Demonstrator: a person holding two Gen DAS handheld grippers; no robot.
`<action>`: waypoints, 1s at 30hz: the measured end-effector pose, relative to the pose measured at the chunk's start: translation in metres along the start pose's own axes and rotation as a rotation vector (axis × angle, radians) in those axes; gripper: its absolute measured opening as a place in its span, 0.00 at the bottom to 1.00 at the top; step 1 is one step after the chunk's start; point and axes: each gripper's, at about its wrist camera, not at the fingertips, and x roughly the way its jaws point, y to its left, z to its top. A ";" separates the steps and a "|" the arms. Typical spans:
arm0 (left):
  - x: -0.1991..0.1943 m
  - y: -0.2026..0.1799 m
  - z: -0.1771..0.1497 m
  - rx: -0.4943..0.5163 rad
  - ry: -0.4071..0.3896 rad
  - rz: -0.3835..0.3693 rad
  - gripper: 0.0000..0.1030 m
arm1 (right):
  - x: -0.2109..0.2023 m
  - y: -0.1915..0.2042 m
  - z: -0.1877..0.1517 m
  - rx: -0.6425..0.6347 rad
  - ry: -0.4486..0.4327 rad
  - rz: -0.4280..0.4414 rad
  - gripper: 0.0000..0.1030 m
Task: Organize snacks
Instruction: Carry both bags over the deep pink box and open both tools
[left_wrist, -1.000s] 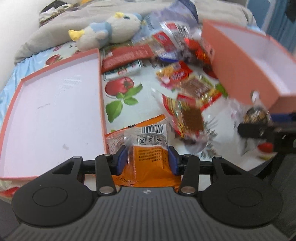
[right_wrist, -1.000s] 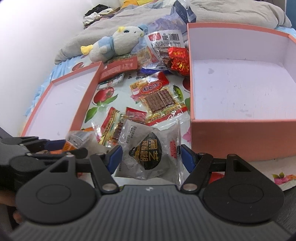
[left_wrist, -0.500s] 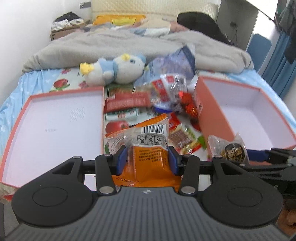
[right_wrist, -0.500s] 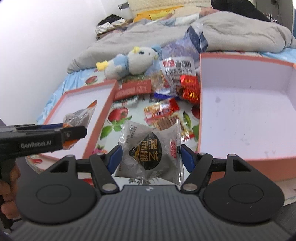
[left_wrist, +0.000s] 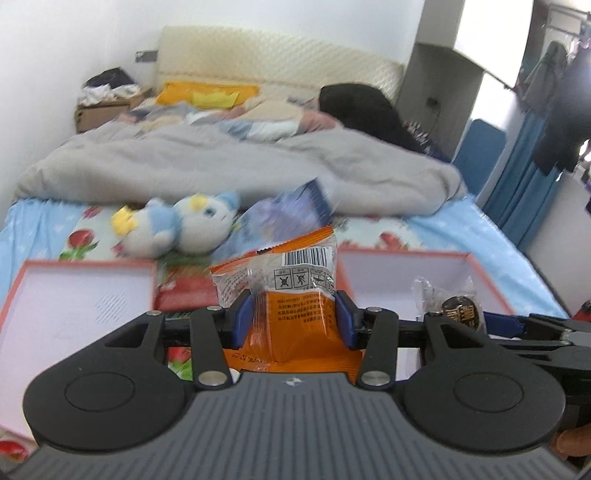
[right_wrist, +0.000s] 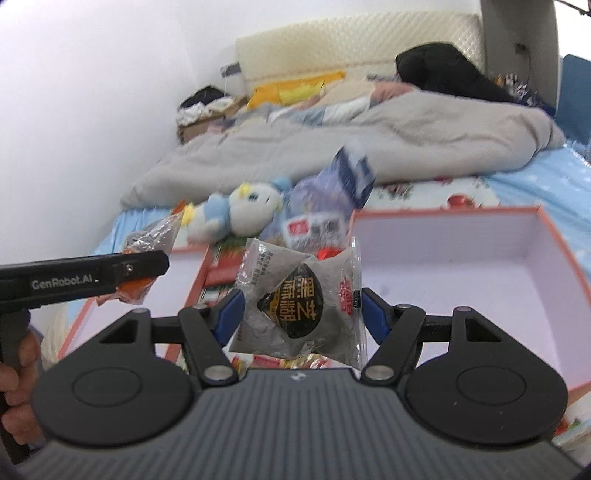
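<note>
Where blue pads pinch: orange barcoded packet (left_wrist: 295, 295), crinkled.

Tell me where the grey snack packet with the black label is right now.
In the right wrist view, the grey snack packet with the black label sits centre frame, clamped in the right gripper, with the white-lined orange box behind on its right.

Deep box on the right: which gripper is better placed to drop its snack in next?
Probably the right gripper. It is shut on the grey packet, and the deep box lies open just ahead. The left gripper, holding the orange packet, faces between both boxes.
</note>
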 end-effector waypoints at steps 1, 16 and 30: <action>0.001 -0.007 0.005 -0.002 -0.009 -0.014 0.50 | -0.002 -0.004 0.005 -0.001 -0.011 -0.006 0.69; 0.087 -0.120 0.036 0.086 0.081 -0.181 0.50 | 0.001 -0.108 0.025 0.099 -0.039 -0.140 0.69; 0.202 -0.180 -0.011 0.194 0.331 -0.241 0.51 | 0.053 -0.192 -0.024 0.214 0.141 -0.238 0.69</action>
